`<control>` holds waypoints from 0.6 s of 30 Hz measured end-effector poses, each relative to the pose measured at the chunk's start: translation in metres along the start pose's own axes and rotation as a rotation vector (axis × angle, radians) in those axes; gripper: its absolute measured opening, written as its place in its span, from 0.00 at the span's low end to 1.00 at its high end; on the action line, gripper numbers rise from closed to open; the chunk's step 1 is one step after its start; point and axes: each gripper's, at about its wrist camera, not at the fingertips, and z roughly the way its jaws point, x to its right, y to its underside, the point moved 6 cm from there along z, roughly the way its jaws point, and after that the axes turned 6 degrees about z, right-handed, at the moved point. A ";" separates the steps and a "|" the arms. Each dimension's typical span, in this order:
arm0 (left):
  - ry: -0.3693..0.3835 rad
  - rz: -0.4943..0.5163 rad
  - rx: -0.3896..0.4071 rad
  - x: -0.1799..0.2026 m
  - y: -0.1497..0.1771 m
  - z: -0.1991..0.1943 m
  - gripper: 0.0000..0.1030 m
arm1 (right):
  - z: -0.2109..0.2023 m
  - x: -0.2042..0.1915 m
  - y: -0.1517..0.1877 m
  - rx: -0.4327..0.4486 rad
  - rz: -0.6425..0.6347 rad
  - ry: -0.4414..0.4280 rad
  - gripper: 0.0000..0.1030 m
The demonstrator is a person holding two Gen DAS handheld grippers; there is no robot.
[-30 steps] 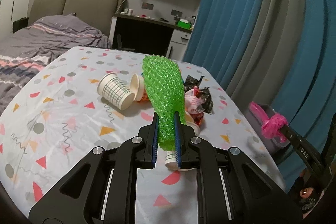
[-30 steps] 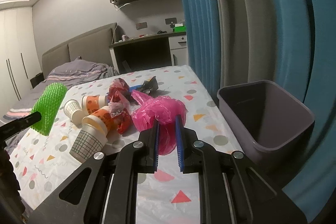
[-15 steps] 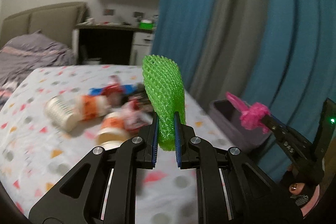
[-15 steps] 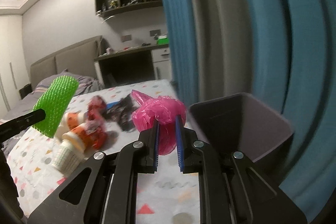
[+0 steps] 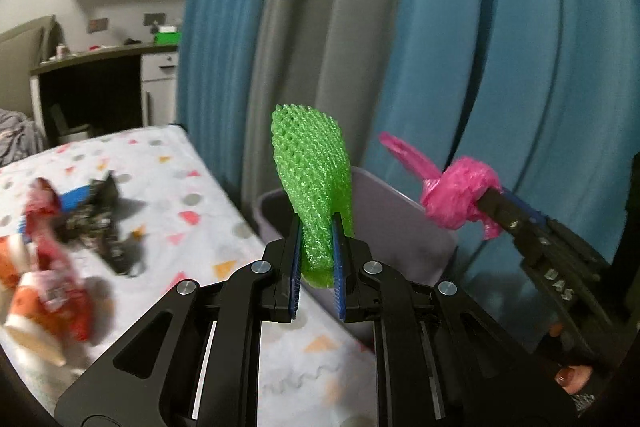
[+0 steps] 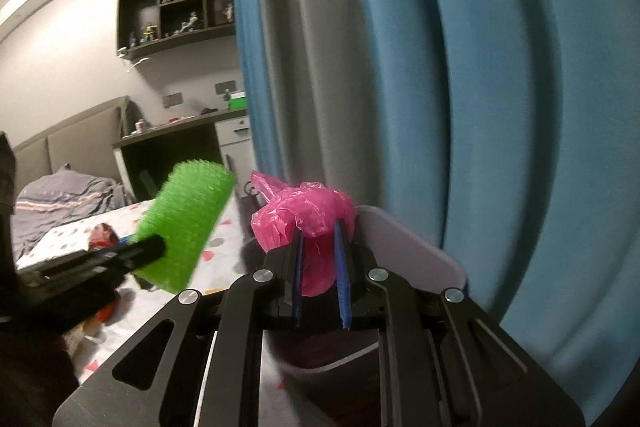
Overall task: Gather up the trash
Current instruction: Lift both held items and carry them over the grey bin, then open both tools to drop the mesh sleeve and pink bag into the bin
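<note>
Green foam net sleeve (image 5: 316, 187) clamped upright in left gripper (image 5: 317, 259), pink plastic bag (image 6: 308, 219) pinched in right gripper (image 6: 320, 267), both held at the grey bin (image 5: 400, 223) beside the confetti-print table (image 5: 208, 195) against blue curtains (image 5: 480, 47).

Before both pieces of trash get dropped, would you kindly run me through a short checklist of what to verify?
1. Left gripper shut on the green foam net: ok.
2. Right gripper shut on the pink plastic bag: ok.
3. Grey bin open and unobstructed: ok, no lid shows.
4. Green foam net above the bin opening: cannot tell; it lines up with the near rim, but depth is unclear.
5. Pink plastic bag above the bin opening: cannot tell; the right wrist view shows the bin just beyond it.
6. Trash left on the table: not ok, wrappers and cups remain.
</note>
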 end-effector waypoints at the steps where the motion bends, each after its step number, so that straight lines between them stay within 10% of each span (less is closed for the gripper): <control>1: 0.009 -0.001 -0.006 0.002 0.001 0.007 0.12 | 0.003 0.003 -0.001 -0.001 0.003 0.006 0.15; 15: 0.098 -0.013 -0.111 0.022 0.014 0.083 0.14 | 0.028 0.017 0.002 -0.022 0.039 0.027 0.15; 18: 0.102 -0.023 -0.126 0.021 0.018 0.090 0.43 | 0.031 0.019 0.003 -0.027 0.037 0.035 0.15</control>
